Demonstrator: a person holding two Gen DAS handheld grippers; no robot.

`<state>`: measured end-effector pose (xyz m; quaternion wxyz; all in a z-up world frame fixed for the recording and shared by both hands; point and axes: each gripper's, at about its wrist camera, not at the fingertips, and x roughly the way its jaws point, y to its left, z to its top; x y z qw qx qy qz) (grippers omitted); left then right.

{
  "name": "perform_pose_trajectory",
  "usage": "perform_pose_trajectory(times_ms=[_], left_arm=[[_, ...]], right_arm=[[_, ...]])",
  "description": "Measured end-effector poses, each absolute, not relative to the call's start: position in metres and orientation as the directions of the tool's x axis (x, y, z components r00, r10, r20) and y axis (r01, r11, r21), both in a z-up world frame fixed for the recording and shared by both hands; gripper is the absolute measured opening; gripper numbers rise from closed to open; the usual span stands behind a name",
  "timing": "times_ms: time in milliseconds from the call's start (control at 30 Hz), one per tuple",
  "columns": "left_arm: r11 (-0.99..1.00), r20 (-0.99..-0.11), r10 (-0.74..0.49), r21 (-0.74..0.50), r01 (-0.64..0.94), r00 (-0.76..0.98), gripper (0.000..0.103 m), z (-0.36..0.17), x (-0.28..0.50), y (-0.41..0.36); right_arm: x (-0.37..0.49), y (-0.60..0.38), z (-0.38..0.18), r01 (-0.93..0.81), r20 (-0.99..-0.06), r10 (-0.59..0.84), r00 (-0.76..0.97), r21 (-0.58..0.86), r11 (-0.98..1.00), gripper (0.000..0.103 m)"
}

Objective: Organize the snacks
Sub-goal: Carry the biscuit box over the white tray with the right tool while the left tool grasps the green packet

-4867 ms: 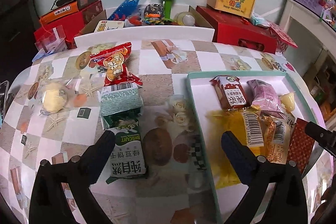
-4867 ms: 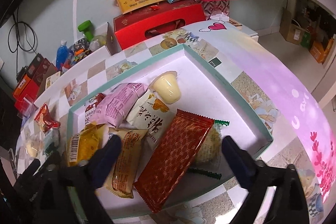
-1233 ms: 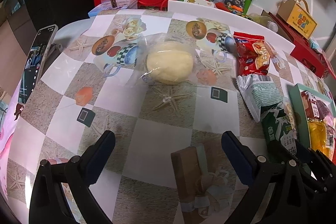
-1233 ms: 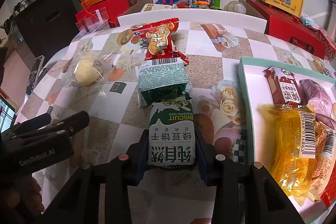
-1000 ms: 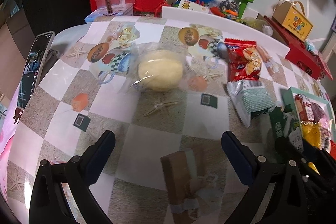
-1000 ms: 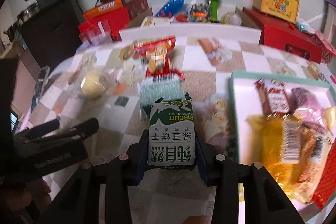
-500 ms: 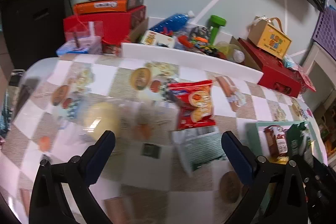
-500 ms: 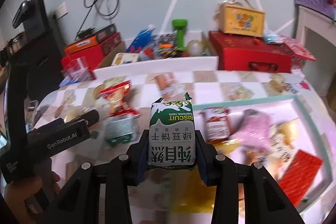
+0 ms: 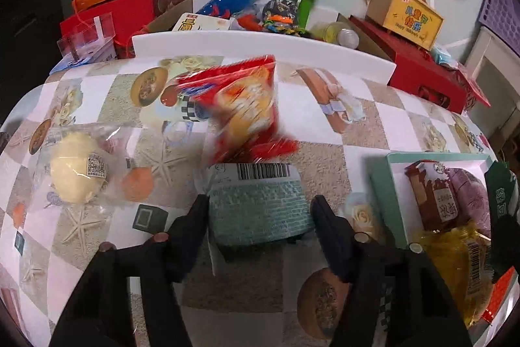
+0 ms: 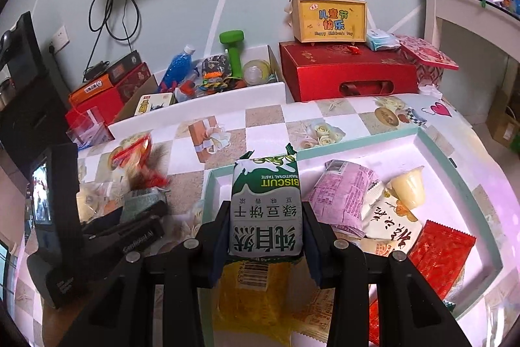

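Cream-coloured bun in clear wrap [image 9: 76,168] lies far left on the checkered surface [image 9: 325,158]. Next right, left gripper [image 9: 258,210]: fingers closing on either side of the teal packet [image 9: 258,210], which rests on the surface; blurred red snack bag [image 9: 247,106] just beyond it. Further right, right gripper [image 10: 265,230]: fingers clamped on the green-and-white biscuit pack [image 10: 265,210], held above the near-left end of the teal-rimmed tray [image 10: 357,140], over a yellow packet [image 10: 250,298].

crowded tray [image 10: 461,181], bare tablecloth [image 9: 325,132] beside
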<state>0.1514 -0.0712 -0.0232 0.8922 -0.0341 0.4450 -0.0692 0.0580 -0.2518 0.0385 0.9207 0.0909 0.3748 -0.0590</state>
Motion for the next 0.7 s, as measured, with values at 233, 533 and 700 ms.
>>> perform_pose_trajectory(times_ms=[233, 533, 700], left_arm=[[0.98, -0.79, -0.2, -0.163, 0.116, 0.58, 0.061, -0.017, 0.148, -0.07], [0.96, -0.749, -0.281, -0.21, 0.187, 0.6, 0.06, 0.01, 0.136, -0.081], [0.95, -0.72, -0.311, -0.22, 0.221, 0.62, 0.06, 0.027, 0.127, -0.089]], right_arm=[[0.058, -0.252, 0.037, 0.173, -0.707, -0.029, 0.706, 0.133, 0.976, 0.043], [0.059, -0.255, 0.036, 0.175, -0.713, -0.014, 0.701, 0.153, 0.973, 0.043], [0.056, -0.265, 0.036, 0.195, -0.71, -0.011, 0.704, 0.178, 0.965, 0.043]])
